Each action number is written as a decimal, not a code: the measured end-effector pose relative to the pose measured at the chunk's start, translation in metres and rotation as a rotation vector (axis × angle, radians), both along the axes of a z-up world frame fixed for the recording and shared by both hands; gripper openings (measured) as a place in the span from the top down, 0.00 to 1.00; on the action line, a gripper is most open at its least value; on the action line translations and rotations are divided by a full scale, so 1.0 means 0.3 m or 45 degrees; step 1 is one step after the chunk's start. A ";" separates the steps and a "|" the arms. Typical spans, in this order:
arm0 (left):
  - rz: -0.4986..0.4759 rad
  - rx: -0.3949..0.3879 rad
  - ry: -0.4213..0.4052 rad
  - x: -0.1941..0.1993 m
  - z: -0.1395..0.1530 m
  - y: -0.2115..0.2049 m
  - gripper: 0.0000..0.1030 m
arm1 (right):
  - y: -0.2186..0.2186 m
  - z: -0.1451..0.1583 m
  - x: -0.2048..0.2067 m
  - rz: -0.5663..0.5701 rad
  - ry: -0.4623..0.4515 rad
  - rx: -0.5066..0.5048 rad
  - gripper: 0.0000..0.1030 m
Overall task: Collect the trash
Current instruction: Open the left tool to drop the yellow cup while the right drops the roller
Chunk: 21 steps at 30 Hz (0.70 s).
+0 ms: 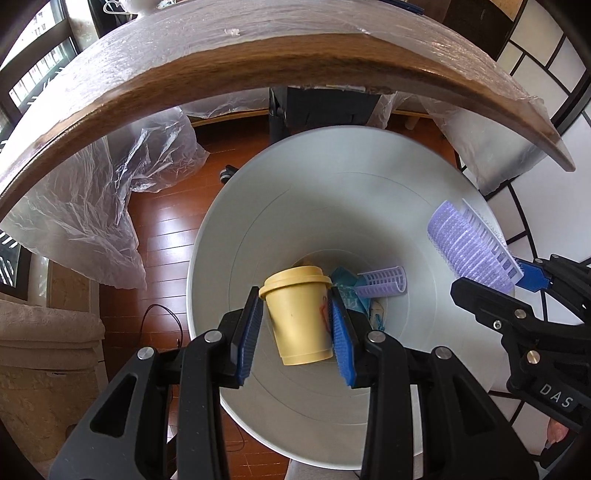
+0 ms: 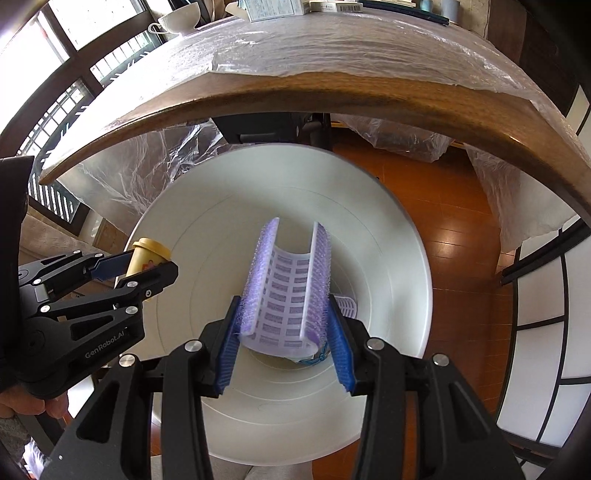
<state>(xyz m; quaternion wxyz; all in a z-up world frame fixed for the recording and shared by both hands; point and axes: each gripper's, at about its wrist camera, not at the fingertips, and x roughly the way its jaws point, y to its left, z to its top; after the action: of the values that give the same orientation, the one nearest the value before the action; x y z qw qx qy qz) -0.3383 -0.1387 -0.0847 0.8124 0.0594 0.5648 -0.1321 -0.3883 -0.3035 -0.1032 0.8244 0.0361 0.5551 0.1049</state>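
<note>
Holding a yellow lidded cup point(image 1: 297, 317) clamped in our left tool point(image 1: 295, 325), we hang over the white bin point(image 1: 258, 206). At three o'clock, our right tool point(image 2: 282, 332) grips a purple, bristly split hair roller point(image 2: 288, 291). Only the left view shows a smaller roller point(image 1: 384, 285) and blue wrapper point(image 1: 341, 278) on the bin's bottom; only the right shows a teacup point(image 2: 181, 20) on the tabletop point(image 2: 332, 92).

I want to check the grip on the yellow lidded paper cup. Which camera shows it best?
The left wrist view: the yellow lidded paper cup fills the centre, whole, clamped between the left gripper's blue pads above the white bin. The right wrist view shows only its lid and upper side, partly behind that gripper.
</note>
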 end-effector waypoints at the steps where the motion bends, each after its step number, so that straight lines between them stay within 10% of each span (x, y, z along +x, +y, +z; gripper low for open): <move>1: -0.002 0.001 0.002 0.001 -0.002 -0.001 0.63 | 0.002 -0.002 0.002 0.003 0.003 -0.003 0.58; 15: -0.028 -0.002 0.020 0.000 -0.014 0.002 0.63 | -0.010 -0.018 -0.005 0.001 0.032 -0.009 0.57; 18: -0.028 -0.003 0.009 0.002 -0.007 0.009 0.29 | -0.022 -0.011 -0.012 -0.022 0.026 0.010 0.47; 21: -0.019 0.002 -0.018 -0.006 0.010 0.011 0.29 | -0.036 0.004 -0.016 -0.041 0.006 0.016 0.41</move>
<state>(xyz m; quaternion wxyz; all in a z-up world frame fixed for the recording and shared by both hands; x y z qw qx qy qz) -0.3400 -0.1354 -0.0817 0.8153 0.0654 0.5587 -0.1373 -0.3932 -0.3142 -0.1019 0.8243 0.0504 0.5559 0.0950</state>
